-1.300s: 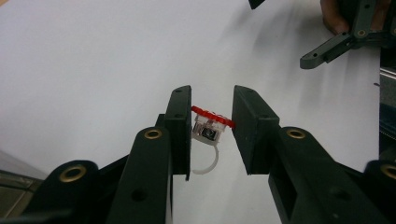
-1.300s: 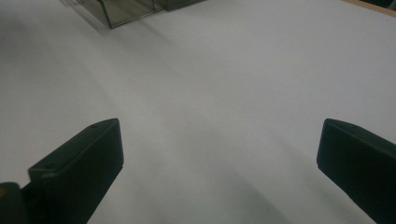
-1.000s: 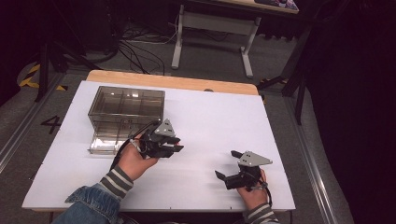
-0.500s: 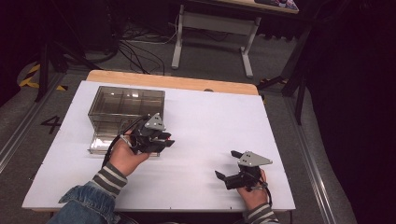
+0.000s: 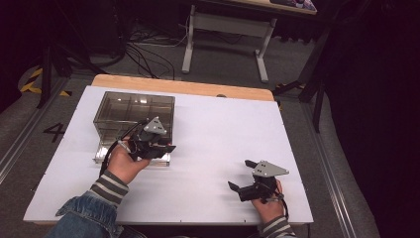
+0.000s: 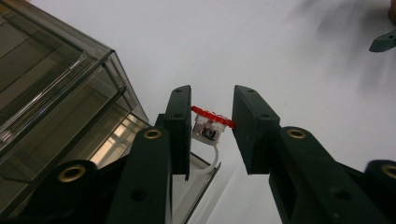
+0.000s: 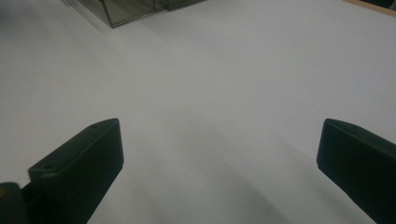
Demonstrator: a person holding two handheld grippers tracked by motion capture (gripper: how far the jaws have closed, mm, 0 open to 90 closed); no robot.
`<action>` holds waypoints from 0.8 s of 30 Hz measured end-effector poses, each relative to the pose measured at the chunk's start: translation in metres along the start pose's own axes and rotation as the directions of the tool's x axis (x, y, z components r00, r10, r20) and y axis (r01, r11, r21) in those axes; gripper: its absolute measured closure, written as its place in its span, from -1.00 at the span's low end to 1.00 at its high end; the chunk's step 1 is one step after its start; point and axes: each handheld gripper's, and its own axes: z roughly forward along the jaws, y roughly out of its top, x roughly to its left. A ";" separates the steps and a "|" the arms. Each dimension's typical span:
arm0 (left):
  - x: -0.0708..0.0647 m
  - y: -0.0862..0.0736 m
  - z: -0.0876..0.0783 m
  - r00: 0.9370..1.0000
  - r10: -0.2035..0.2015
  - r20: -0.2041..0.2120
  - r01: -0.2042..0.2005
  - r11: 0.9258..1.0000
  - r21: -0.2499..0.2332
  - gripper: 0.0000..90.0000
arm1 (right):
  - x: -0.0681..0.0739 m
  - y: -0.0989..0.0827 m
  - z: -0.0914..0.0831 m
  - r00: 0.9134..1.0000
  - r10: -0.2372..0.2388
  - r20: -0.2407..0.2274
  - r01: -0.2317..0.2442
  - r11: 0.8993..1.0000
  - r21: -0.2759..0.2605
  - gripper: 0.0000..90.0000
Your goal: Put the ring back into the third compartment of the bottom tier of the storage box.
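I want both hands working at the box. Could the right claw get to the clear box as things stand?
Probably yes: bare white table lies between the right claw and the clear box; the left claw crowds its near edge.

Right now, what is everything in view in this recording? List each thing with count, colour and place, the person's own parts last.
Drawer box: one, smoky clear plastic, left part of the table, a low drawer pulled out at its near side.
Small part: one, clear with a red top, between the left gripper's jaws.
Table: one, white top with a wooden far edge.
Bench: one, pale grey frame, on the floor beyond the table.
Cables: several, black, on the floor beyond the table.
Left gripper: one, black, by the drawer, shut on the small part.
Right gripper: one, black, near right of the table, open.
Hands: two, striped cuffs, one denim sleeve.
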 end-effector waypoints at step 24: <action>0.020 -0.014 0.002 0.998 -0.063 -0.024 0.064 0.997 0.047 0.52 | 0.000 0.000 0.000 1.000 0.002 -0.002 -0.002 1.000 0.001 -0.97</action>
